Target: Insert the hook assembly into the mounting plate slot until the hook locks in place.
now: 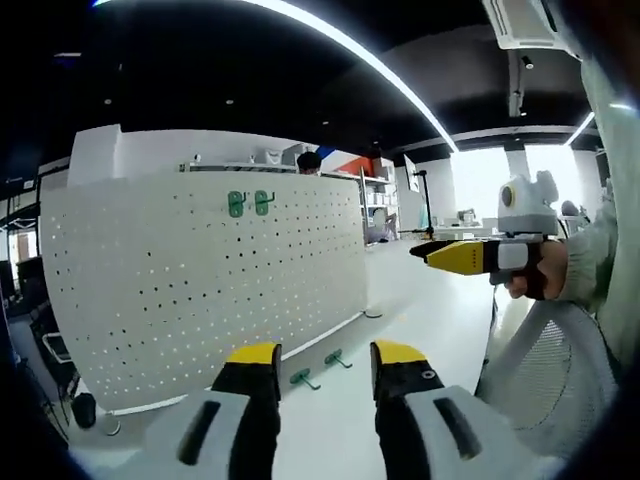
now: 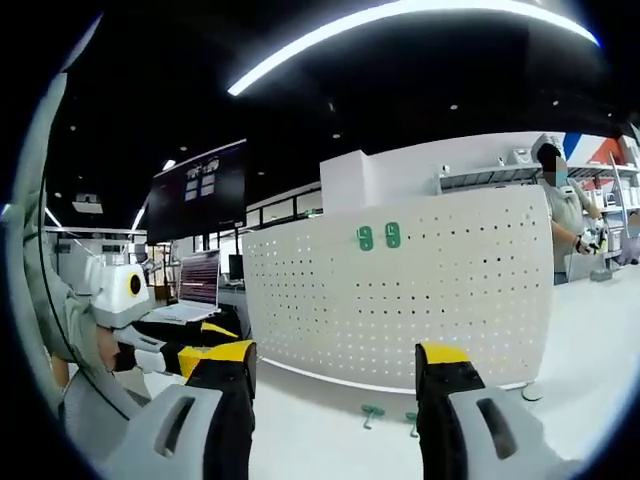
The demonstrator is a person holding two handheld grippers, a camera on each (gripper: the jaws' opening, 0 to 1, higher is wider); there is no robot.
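Note:
A white pegboard mounting plate (image 1: 200, 280) stands upright on the white table, also in the right gripper view (image 2: 400, 290). Two green hooks (image 1: 249, 203) hang near its top (image 2: 378, 237). Two more green hooks (image 1: 303, 378) (image 1: 336, 357) lie on the table at its foot, also seen in the right gripper view (image 2: 372, 412) (image 2: 412, 420). My left gripper (image 1: 325, 365) is open and empty, just short of the lying hooks. My right gripper (image 2: 335, 365) is open and empty, facing the board. It enters the left gripper view from the right as the right gripper (image 1: 440, 255), held by a hand.
A mesh chair back (image 1: 540, 370) is at the right, beside a sleeve. An open laptop (image 2: 195, 290) and a dark wall screen (image 2: 200, 190) sit left of the board. A person (image 2: 565, 215) stands behind the board's right end. Bare table (image 1: 430, 310) stretches right of the board.

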